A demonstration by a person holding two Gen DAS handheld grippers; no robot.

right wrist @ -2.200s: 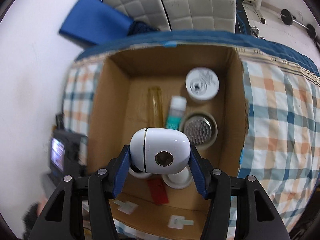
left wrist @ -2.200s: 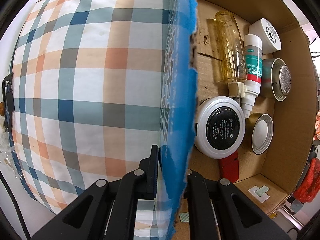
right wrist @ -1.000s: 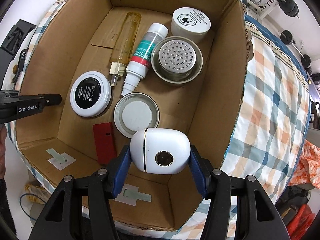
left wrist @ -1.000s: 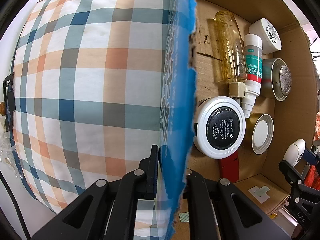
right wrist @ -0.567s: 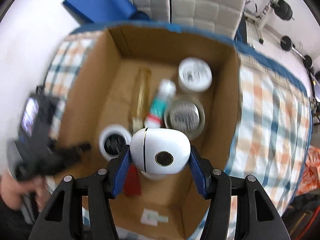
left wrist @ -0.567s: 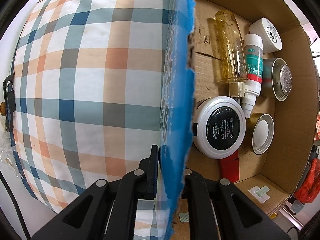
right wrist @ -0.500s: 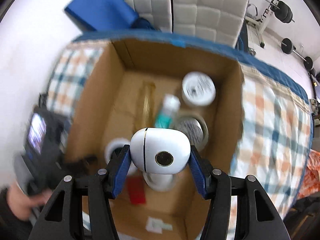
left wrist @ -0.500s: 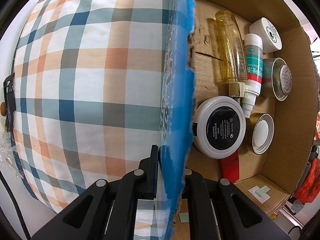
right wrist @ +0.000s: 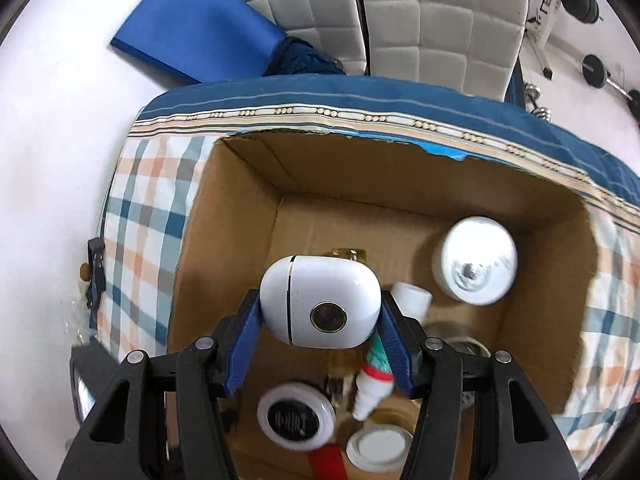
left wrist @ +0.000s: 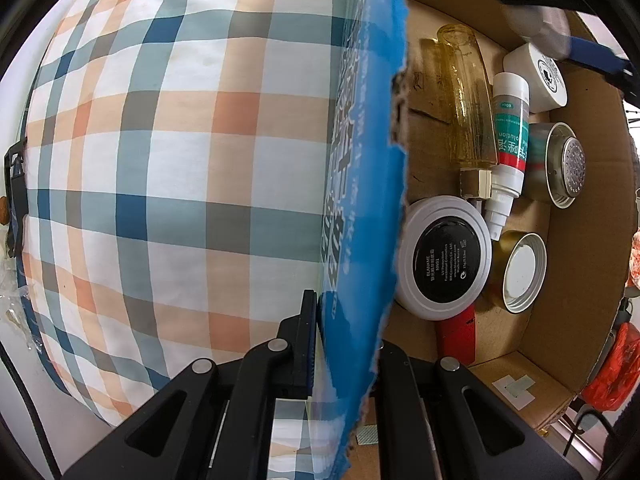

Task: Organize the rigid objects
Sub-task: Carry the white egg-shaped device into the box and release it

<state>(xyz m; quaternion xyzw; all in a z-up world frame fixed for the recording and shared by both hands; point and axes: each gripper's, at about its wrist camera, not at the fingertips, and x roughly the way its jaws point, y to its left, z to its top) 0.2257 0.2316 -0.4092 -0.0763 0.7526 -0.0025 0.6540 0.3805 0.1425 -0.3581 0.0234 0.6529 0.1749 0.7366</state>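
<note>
My right gripper [right wrist: 320, 316] is shut on a white rounded case [right wrist: 320, 304] with a round dark button, held above the open cardboard box [right wrist: 248, 200]. It also shows blurred at the top right of the left wrist view [left wrist: 536, 20]. My left gripper [left wrist: 344, 328] is shut on the box's blue-taped wall [left wrist: 360, 200]. Inside lie a yellow glass bottle [left wrist: 468, 96], a white spray bottle [left wrist: 508, 128], a white jar [left wrist: 540, 76], a metal strainer cup [left wrist: 564, 164], a round white compact [left wrist: 444, 256], a metal lid [left wrist: 520, 272] and a red card [left wrist: 456, 336].
The box sits on a plaid cloth [left wrist: 160, 160] with a dark blue border [right wrist: 360, 92]. White padded chairs [right wrist: 400, 12] and a blue mat [right wrist: 200, 24] stand beyond. Barbell weights [right wrist: 592, 68] lie at the far right. A red bag [left wrist: 612, 372] is beside the box.
My right gripper, still holding the white case, has swung over the box's far end and come into the left wrist view. My left gripper has kept its hold on the wall.
</note>
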